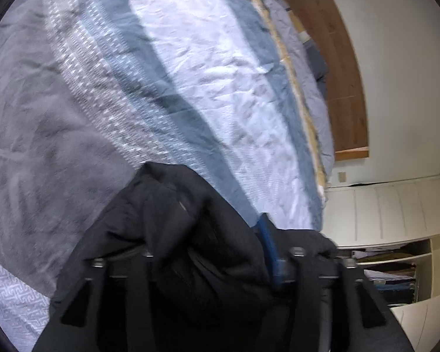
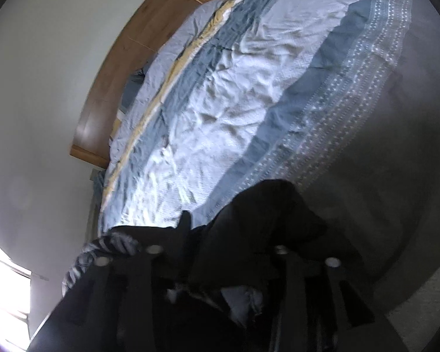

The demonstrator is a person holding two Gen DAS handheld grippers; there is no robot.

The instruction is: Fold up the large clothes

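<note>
The black garment [image 1: 173, 234] is lying bunched between and over the fingers of the left gripper [image 1: 220, 264], spilling ahead onto the striped bedspread [image 1: 190, 58]. Those fingers are standing apart, but whether they are pressing the cloth cannot be told. The right gripper [image 2: 217, 261] is likewise standing parted with the same dark cloth draped between its fingers; grip unclear.
</note>
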